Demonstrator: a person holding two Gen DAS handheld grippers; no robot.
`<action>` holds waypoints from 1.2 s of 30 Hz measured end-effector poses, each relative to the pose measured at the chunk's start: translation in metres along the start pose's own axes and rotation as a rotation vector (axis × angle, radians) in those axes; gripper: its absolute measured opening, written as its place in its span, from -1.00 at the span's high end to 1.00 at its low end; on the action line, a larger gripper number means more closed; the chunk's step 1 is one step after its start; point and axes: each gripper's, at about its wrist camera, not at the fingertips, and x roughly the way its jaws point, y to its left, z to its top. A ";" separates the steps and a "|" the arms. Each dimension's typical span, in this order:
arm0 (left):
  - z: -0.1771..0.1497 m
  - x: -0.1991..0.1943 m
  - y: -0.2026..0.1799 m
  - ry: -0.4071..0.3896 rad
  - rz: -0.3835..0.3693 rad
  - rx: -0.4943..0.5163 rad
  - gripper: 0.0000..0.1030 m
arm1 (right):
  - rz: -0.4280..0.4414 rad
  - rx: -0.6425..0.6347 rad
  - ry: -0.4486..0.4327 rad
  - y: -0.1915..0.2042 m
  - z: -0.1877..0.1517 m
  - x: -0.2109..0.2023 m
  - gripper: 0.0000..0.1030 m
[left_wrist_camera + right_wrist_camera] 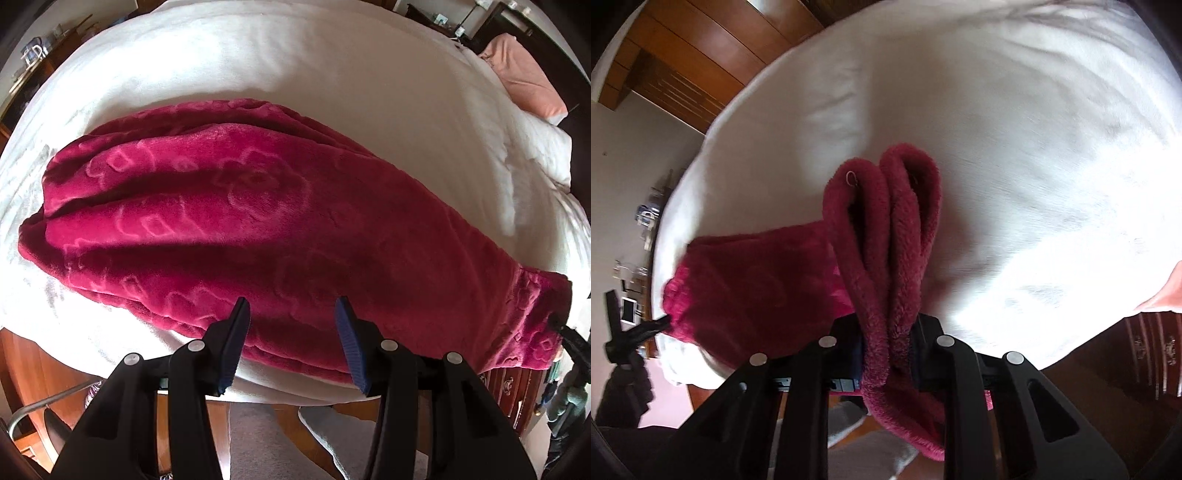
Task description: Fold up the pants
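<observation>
Plush crimson pants (258,229) with embossed flowers lie lengthwise on the white bed (332,66), right gripper (888,354) pinching their bunched end, left gripper (291,332) parted above.

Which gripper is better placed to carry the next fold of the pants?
Right, probably. The right gripper is shut on the bunched end of the crimson fleece pants; the left gripper hangs open above their near edge, holding nothing.
</observation>
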 end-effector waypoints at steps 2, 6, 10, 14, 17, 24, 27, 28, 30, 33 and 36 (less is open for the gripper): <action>0.002 0.000 0.003 0.000 -0.005 -0.001 0.06 | 0.030 0.004 -0.015 0.010 -0.002 -0.008 0.64; 0.003 -0.002 0.011 -0.004 -0.018 0.009 0.06 | 0.108 0.008 -0.034 0.030 0.004 -0.016 0.64; 0.004 -0.005 0.021 -0.009 -0.036 0.012 0.06 | 0.199 -0.002 -0.043 0.060 0.004 -0.023 0.64; 0.006 -0.008 0.037 -0.009 -0.050 0.005 0.06 | 0.279 -0.019 -0.038 0.103 0.004 -0.018 0.64; 0.006 -0.007 0.049 -0.006 -0.059 -0.004 0.06 | 0.321 -0.041 -0.022 0.131 0.002 -0.016 0.64; 0.006 -0.008 0.078 0.003 -0.080 -0.019 0.06 | 0.325 -0.045 0.043 0.196 -0.001 0.033 0.64; 0.006 -0.009 0.093 0.006 -0.085 -0.025 0.06 | 0.305 -0.034 0.066 0.213 -0.004 0.057 0.64; 0.005 -0.009 0.098 0.008 -0.085 -0.028 0.06 | 0.308 -0.025 0.075 0.220 -0.005 0.067 0.64; 0.005 -0.010 0.109 0.009 -0.085 -0.035 0.06 | 0.309 -0.027 0.087 0.235 -0.008 0.080 0.64; 0.004 -0.010 0.124 0.011 -0.083 -0.049 0.05 | 0.300 -0.030 0.119 0.253 -0.008 0.100 0.64; 0.003 -0.009 0.139 0.015 -0.079 -0.061 0.05 | 0.280 -0.030 0.157 0.268 -0.009 0.119 0.64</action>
